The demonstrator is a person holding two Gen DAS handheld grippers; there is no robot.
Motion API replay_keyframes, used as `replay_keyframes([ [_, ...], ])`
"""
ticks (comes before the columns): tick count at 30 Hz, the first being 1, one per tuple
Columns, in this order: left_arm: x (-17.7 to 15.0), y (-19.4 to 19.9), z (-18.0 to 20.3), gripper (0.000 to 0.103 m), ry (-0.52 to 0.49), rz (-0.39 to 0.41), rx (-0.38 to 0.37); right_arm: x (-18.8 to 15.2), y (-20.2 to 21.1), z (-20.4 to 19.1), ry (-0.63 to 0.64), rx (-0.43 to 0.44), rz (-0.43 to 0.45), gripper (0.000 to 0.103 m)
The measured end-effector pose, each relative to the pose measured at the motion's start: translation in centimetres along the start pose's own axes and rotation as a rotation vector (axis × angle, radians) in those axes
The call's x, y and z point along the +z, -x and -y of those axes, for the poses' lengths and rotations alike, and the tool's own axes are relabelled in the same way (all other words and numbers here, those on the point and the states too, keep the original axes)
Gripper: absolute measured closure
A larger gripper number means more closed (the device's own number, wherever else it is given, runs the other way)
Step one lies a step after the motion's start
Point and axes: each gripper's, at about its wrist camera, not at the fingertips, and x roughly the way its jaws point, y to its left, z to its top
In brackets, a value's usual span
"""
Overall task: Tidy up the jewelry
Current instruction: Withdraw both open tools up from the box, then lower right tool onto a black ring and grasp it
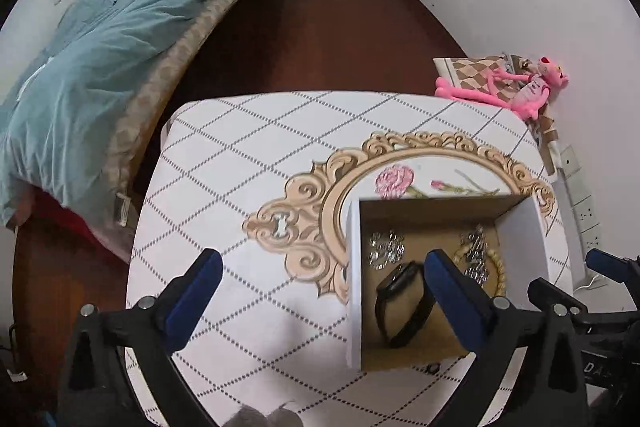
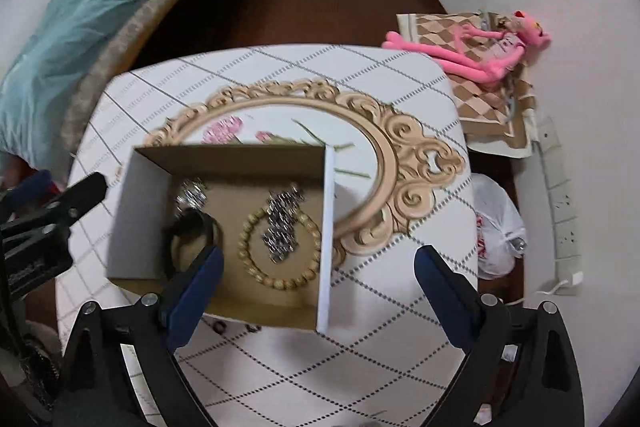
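Observation:
An open cardboard box (image 1: pixel 354 267) (image 2: pixel 326 227) stands on the patterned table (image 1: pixel 248 155) (image 2: pixel 400 287). Inside lie a black watch (image 1: pixel 404 307) (image 2: pixel 192 231), a beaded bracelet (image 2: pixel 280 251) (image 1: pixel 500 271), a silver chain (image 2: pixel 282 227) (image 1: pixel 476 251) across the bracelet, and a sparkly silver piece (image 1: pixel 384 247) (image 2: pixel 193 193). Small rings (image 1: pixel 433 368) (image 2: pixel 219 327) lie on the table by the box's near edge. My left gripper (image 1: pixel 320 291) is open and empty, over the box's left wall. My right gripper (image 2: pixel 320 287) is open and empty, over the box's right wall.
A bed with a teal duvet (image 1: pixel 100 59) (image 2: pixel 80 7) stands to the left. A pink plush toy (image 1: pixel 520 87) (image 2: pixel 472 47) lies on a checkered cushion at the right. A white plastic bag (image 2: pixel 498 227) and a power strip (image 1: pixel 580 203) (image 2: pixel 560 211) are on the floor right of the table.

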Motion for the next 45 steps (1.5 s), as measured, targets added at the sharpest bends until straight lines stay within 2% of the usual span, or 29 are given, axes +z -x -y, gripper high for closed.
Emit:
replay_keyframes([
  [11, -2.5, 2.2, 0.0, 0.000, 0.006, 0.044, 0.036, -2.2, 1.6, 0.0, -0.032, -0.045, 0.057, 0.006],
  [20, -4.7, 7.0, 0.7, 0.000, 0.015, 0.130, 0.068, -5.0, 7.2, 0.5, -0.060, -0.087, 0.194, 0.005],
  [28, -6.1, 12.4, 1.2, 0.000, 0.031, 0.223, 0.055, -7.8, 13.3, 0.7, -0.073, -0.106, 0.326, 0.005],
  [33, -6.6, 14.2, 1.8, 0.000, 0.016, 0.260, 0.046, -8.7, 15.4, 0.8, -0.094, -0.070, 0.359, 0.005],
  [37, -7.1, 12.5, 1.7, 0.000, 0.028, 0.210, 0.047, -8.9, 13.5, 1.1, -0.108, -0.020, 0.313, 0.005],
  [41, -8.7, 7.3, 1.2, 0.000, 0.025, 0.085, 0.062, -9.6, 7.9, 1.4, -0.123, 0.052, 0.207, 0.006],
  [43, -9.9, 4.0, 0.9, 0.000, 0.025, -0.003, 0.092, -10.1, 4.9, 1.0, -0.112, 0.072, 0.171, 0.016],
  [44, -10.4, 2.8, 0.8, 0.000, 0.026, -0.036, 0.097, -10.3, 3.6, 0.8, -0.107, 0.076, 0.156, 0.031],
  [45, -10.9, 1.6, 0.6, 0.000, 0.025, -0.065, 0.106, -10.5, 2.1, 0.4, -0.103, 0.098, 0.136, 0.041],
])
